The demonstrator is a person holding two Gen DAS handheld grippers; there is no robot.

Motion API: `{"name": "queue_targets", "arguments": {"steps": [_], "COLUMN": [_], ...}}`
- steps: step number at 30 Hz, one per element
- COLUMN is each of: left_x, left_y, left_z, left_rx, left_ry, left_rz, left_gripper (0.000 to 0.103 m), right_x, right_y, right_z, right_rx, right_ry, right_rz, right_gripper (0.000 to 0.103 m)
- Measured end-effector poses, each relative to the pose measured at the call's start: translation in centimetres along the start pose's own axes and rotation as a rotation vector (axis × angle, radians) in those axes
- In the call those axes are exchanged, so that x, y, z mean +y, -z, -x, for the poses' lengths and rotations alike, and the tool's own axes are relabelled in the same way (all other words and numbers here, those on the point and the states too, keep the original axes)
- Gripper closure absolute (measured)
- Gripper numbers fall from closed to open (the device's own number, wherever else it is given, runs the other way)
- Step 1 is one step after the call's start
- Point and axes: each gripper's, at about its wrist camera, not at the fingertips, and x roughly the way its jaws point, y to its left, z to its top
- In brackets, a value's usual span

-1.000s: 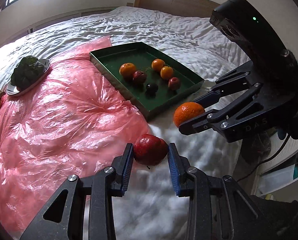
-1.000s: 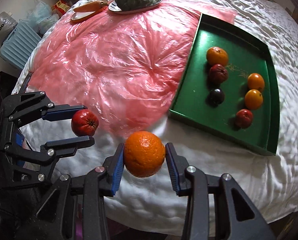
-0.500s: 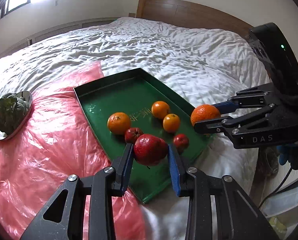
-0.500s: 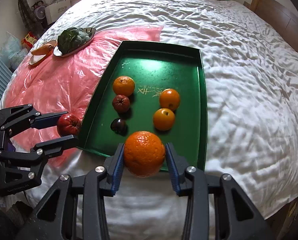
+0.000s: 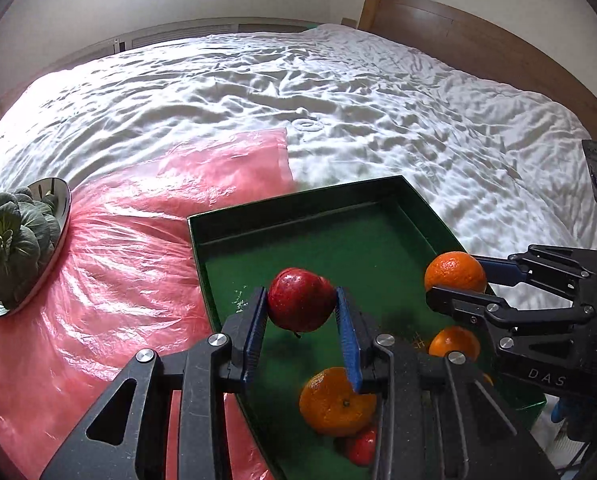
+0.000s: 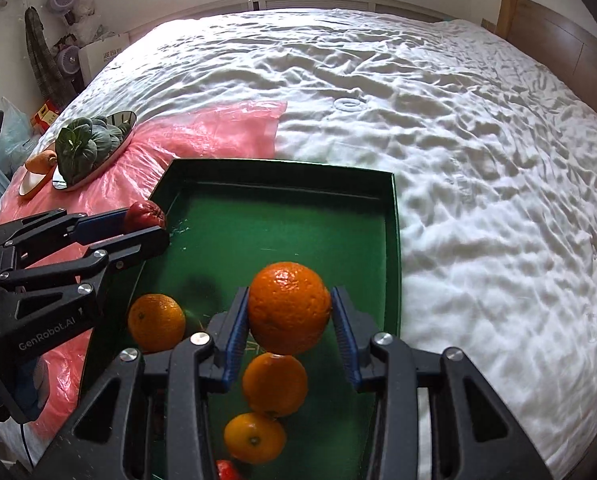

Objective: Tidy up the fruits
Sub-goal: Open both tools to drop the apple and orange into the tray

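Hovering over my green tray [image 6: 394,240] of oranges [image 6: 156,322], left gripper [image 5: 301,312] clamps the red apple [image 5: 300,300], right gripper [image 6: 289,316] the big orange [image 6: 289,308].

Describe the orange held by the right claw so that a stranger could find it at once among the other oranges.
On the white bed lies a shallow dark green rectangular tray beside a pink plastic sheet. Above the tray's right side, the right claw clamps a large round orange between blue pads. It is the biggest orange and the only one lifted off the tray floor.
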Motion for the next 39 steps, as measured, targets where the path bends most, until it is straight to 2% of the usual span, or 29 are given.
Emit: {"name": "queue_targets", "arguments": {"steps": [10, 13, 16, 17, 18, 22, 27, 30, 33, 36, 39], "left_x": [-1.0, -1.0, -1.0, -1.1, -1.1, -1.1, -0.2, 1.2, 2.7, 4.5, 5.9], "left_y": [0.6, 0.8, 1.0, 1.2, 1.4, 2.5, 5.2, 7.5, 10.2, 13.1, 15.9], "left_z": [-2.1, -1.7, -0.9, -0.5, 0.0, 3.0, 8.0, 11.1, 13.9, 16.8, 19.0], "left_rx": [0.036, 0.020, 0.002, -0.006, -0.016, -0.065, -0.134, -0.157, -0.179, -0.215, -0.223], "left_ry": [-0.019, -0.017, -0.011, -0.010, -0.005, 0.012, 0.020, 0.017, -0.031, -0.067, -0.172], "left_rz": [-0.005, -0.002, -0.003, -0.003, -0.002, 0.002, 0.032, 0.066, 0.095, 0.125, 0.140], "left_gripper": [0.072, 0.060, 0.057, 0.057, 0.056, 0.053, 0.050, 0.048, 0.038, 0.021, 0.019], "right_x": [-1.0, -0.9, -0.7, -0.6, -0.5, 0.2, 3.5, 6.5, 9.8, 13.1, 16.1], "right_y": [0.8, 1.0, 1.3, 1.4, 1.5, 1.8, 3.0, 4.5, 6.2, 8.3, 10.3], "right_z": [-1.7, -1.9, -2.1, -1.9, -1.7, 0.1, 3.2, 4.9, 6.3, 7.4, 8.3], "right_rx": [0.005, -0.001, -0.004, -0.011, -0.022, -0.081, -0.156, -0.189, -0.211, -0.226, -0.243], "right_ry": [0.011, 0.018, 0.033, 0.036, 0.043, 0.073, 0.073, 0.056, 0.026, 0.008, -0.024], "right_rz": [-0.018, -0.018, -0.017, -0.018, -0.020, -0.020, 0.009, 0.029, 0.051, 0.077, 0.078], "right_gripper": [0.058, 0.057, 0.054, 0.041, 0.022, 0.019, 0.002, 0.000, 0.000, 0.000, 0.000]}}
